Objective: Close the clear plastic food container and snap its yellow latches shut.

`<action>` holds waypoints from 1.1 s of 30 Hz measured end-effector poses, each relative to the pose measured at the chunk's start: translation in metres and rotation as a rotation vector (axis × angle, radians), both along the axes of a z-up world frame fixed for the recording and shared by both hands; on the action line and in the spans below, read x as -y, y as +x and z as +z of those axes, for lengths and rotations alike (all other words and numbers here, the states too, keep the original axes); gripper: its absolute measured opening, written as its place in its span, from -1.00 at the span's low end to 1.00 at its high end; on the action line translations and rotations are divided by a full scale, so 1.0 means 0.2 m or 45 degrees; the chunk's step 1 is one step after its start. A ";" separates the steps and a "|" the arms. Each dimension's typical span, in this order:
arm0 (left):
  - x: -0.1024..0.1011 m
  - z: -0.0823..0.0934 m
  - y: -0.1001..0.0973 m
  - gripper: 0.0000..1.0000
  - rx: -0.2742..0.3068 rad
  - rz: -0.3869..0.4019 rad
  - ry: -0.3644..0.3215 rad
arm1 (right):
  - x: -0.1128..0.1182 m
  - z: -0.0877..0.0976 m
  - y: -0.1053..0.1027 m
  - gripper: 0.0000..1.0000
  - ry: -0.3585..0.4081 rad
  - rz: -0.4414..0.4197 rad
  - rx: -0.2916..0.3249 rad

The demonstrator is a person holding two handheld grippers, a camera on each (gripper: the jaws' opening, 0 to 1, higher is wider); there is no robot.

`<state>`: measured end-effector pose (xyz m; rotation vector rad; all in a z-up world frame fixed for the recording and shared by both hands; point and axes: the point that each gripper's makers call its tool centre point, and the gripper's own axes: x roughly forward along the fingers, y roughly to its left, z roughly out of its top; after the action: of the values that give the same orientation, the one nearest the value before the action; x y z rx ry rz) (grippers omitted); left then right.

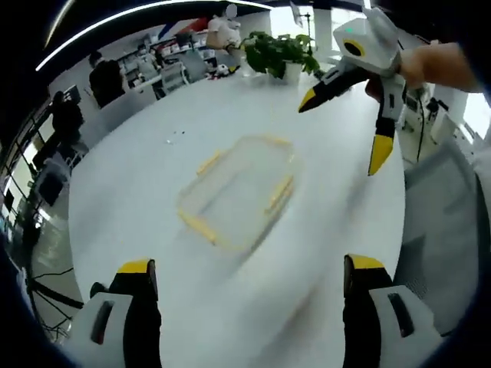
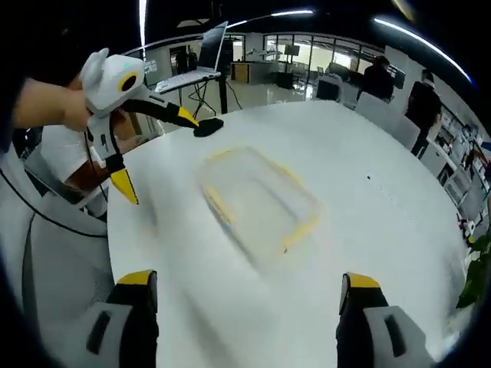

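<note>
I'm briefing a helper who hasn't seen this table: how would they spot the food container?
Look at the big white round table. Near its middle lies the clear plastic food container, motion-blurred, between two open grippers. It is the table's one see-through box, with yellow latches along its edges.

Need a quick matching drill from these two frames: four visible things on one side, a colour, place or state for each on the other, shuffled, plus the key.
Things
1. clear plastic food container
2. left gripper
3. green potted plant
4. small black object

Descriptions
A. at the round white table's far edge, left gripper view
B. lies flat mid-table, yellow latches
C. jaws spread wide, above the table
D. on the table beside a yellow jaw tip, right gripper view

Pairs: 1-B, 2-C, 3-A, 4-D
</note>
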<state>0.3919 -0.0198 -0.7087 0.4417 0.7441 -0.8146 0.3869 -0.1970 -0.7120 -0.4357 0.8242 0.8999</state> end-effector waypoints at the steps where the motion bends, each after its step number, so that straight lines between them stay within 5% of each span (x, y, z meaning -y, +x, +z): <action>1: 0.00 0.01 -0.02 0.98 0.004 0.014 -0.005 | 0.01 0.01 -0.01 0.98 0.007 -0.012 0.005; 13: -0.06 0.12 -0.25 0.98 0.052 0.153 -0.140 | 0.15 0.12 -0.27 0.98 0.165 -0.158 0.046; 21: -0.09 0.11 -0.45 0.98 0.031 0.201 -0.168 | 0.27 0.12 -0.48 0.98 0.159 -0.136 0.081; 27: -0.09 0.12 -0.57 0.98 0.038 0.261 -0.227 | 0.24 0.21 -0.57 0.98 0.331 -0.172 0.137; 33: -0.10 0.09 -0.66 0.98 0.028 0.313 -0.231 | 0.27 0.21 -0.67 0.98 0.319 -0.200 0.162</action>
<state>0.2589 0.0007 -0.6901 0.1911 0.6819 -0.6380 0.2530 -0.2520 -0.6699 -0.2039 0.6107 0.8084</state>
